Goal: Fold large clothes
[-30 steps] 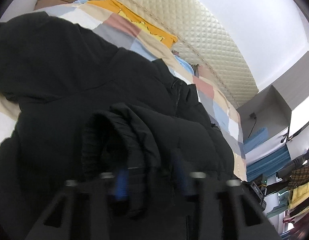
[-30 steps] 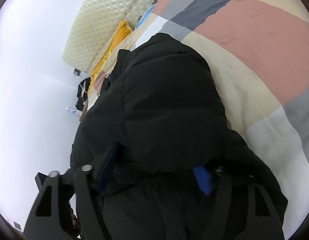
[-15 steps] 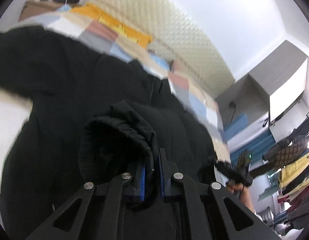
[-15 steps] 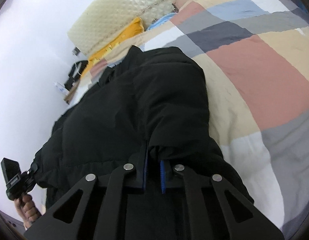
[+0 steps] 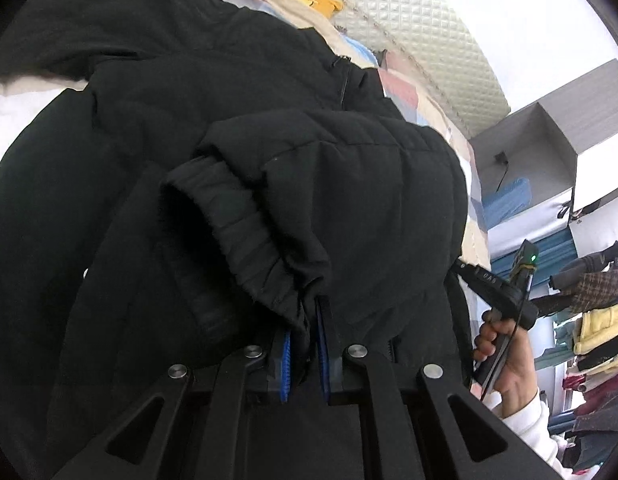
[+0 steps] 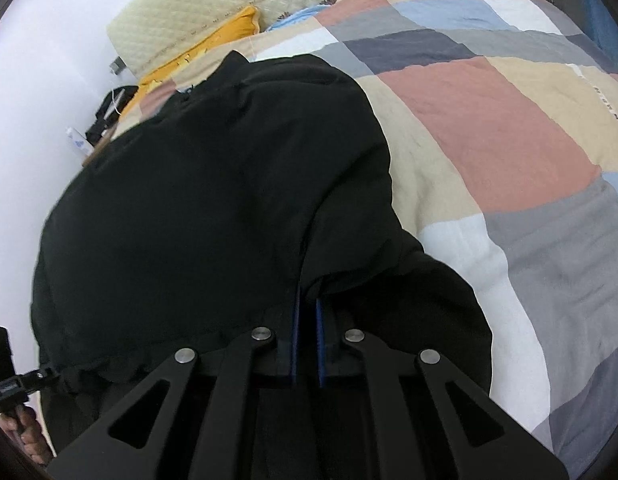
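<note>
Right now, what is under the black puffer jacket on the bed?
The black puffer jacket lies on a patchwork checked quilt, visible around it toward the quilted headboard. Whatever lies beneath the jacket's middle is covered.

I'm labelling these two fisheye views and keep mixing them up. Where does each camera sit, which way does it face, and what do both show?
Left wrist: sits on the left tongs, looking down along them at the black jacket and its cuff, which they pinch; the person's right hand shows at right.
Right wrist: sits on the right tongs, looking down at a jacket fold they clamp and the patchwork quilt; fingers show lower left.
Shared: jacket, quilt, padded headboard, yellow pillow.
</note>
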Demonstrator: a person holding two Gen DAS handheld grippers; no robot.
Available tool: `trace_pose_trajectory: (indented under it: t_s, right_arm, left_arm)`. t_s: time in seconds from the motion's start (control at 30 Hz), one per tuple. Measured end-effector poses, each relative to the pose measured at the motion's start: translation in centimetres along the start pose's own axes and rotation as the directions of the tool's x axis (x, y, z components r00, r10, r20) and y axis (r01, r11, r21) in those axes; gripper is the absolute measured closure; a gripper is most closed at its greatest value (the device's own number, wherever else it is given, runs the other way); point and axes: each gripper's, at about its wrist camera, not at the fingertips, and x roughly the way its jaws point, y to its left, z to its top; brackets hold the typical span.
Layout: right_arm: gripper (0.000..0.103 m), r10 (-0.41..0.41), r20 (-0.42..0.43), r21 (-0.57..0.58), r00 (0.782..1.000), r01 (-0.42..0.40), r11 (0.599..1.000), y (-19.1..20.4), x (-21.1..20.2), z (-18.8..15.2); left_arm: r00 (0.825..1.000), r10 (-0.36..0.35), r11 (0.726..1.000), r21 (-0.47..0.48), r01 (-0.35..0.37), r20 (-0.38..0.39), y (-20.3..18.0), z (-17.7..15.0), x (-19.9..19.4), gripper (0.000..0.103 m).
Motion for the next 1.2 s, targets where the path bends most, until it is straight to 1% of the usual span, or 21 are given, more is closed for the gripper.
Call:
trace_pose_trajectory:
  t_s: [0.07,0.1,0.17,0.2,0.23,0.3,0.37,0.5,0.57,0.63,0.67,0.73,0.77,0.83,0.87,0.9,0.93,0.97,1.03,1.13,1.2]
  right_arm:
    - [0.097,-0.013,0.003,-0.005,1.000,0.013,1.000,0.1,-0.1,-0.1]
    - [0.097,-0.015,0.005,-0.005,1.000,0.015,1.000,0.1,-0.2,-0.2]
    - [0.098,-0.009,0.006,0.003,1.000,0.009,1.000,0.0,-0.4,-0.3]
    - [0.099,-0.005,0.009,0.006,1.000,0.005,1.000,-0.1,-0.6,-0.4]
    - [0.099,-0.004,0.010,0.008,1.000,0.004,1.000,-0.2,-0.7,-0.5]
    - [0.099,-0.002,0.013,0.014,1.000,0.002,1.000,0.0,-0.9,-0.7]
    - [0.099,0.002,0.015,0.018,1.000,-0.003,1.000,0.0,-0.9,-0.7]
    - [0.100,0.009,0.017,0.026,1.000,-0.009,1.000,0.0,-0.7,-0.8]
    - [0.100,0.014,0.019,0.029,1.000,-0.014,0.999,0.0,-0.6,-0.8]
    - [0.100,0.020,0.023,0.033,1.000,-0.020,0.999,0.0,-0.6,-0.9]
    - [0.100,0.023,0.026,0.038,0.999,-0.024,0.999,0.0,-0.6,-0.9]
    - [0.101,0.023,0.033,0.030,0.999,-0.024,0.999,0.0,-0.7,-1.0]
    - [0.101,0.018,0.038,0.020,0.999,-0.018,1.000,0.1,-0.8,-1.0]
    - [0.101,0.009,0.048,0.011,0.999,-0.010,1.000,0.3,-0.8,-1.0]
    - [0.101,0.007,0.060,0.010,0.998,-0.007,1.000,0.4,-1.0,-1.1]
    - [0.101,0.008,0.069,0.008,0.998,-0.009,1.000,0.6,-1.0,-1.0]
    - [0.101,0.014,0.082,0.007,0.997,-0.015,1.000,0.7,-1.2,-1.0]
    - [0.101,0.026,0.095,0.007,0.995,-0.027,1.000,0.8,-1.3,-1.0]
    - [0.101,0.044,0.110,0.003,0.993,-0.044,0.999,1.3,-1.5,-0.9]
    - [0.101,0.034,0.132,-0.043,0.991,-0.029,0.999,2.9,-2.0,-0.9]
    - [0.101,0.017,0.167,-0.095,0.986,-0.001,0.995,4.5,-2.6,-0.8]
  left_arm:
    - [1.000,-0.023,1.000,-0.010,0.023,0.015,0.0,-0.2,-0.5,0.090]
    - [0.999,-0.044,0.999,-0.030,0.045,0.021,0.2,-0.2,-0.9,0.083]
    - [0.995,-0.082,0.993,-0.078,0.087,0.055,0.2,0.0,-1.9,0.057]
    - [0.993,-0.089,0.991,-0.093,0.096,0.081,0.3,0.3,-2.2,0.038]
    - [0.984,-0.101,0.985,-0.123,0.120,0.145,0.6,0.5,-3.3,0.030]
    - [0.957,-0.189,0.960,-0.163,0.227,0.219,1.6,1.1,-4.5,0.030]
    - [0.934,-0.259,0.925,-0.216,0.314,0.246,2.7,1.5,-4.7,0.030]
    - [0.913,-0.308,0.866,-0.318,0.385,0.268,4.7,2.3,-3.5,0.030]
    - [0.887,-0.366,0.819,-0.356,0.451,0.281,5.3,2.8,-2.2,0.030]
    - [0.890,-0.372,0.814,-0.368,0.449,0.264,5.2,3.4,-1.2,0.030]
    - [0.901,-0.348,0.825,-0.372,0.425,0.257,5.0,3.8,-0.6,0.031]
    - [0.918,-0.309,0.842,-0.377,0.386,0.250,5.0,4.2,0.2,0.048]
    - [0.918,-0.315,0.840,-0.379,0.388,0.243,4.9,4.6,0.6,0.055]
    - [0.913,-0.330,0.836,-0.376,0.400,0.239,4.8,5.3,0.9,0.080]
    - [0.910,-0.330,0.842,-0.358,0.403,0.249,4.5,5.9,0.5,0.085]
    - [0.897,-0.345,0.848,-0.318,0.425,0.277,3.9,6.5,-0.2,0.090]
    - [0.892,-0.344,0.859,-0.285,0.424,0.292,3.4,6.8,-0.9,0.091]
    - [0.891,-0.326,0.889,-0.220,0.402,0.315,2.0,7.8,-2.2,0.092]
    - [0.888,-0.326,0.914,-0.133,0.384,0.323,-0.4,9.8,-3.7,0.094]
    - [0.893,-0.316,0.939,-0.025,0.342,0.321,-3.9,12.8,-5.4,0.095]
    - [0.905,-0.280,0.960,0.062,0.275,0.320,-6.2,15.0,-6.8,0.095]
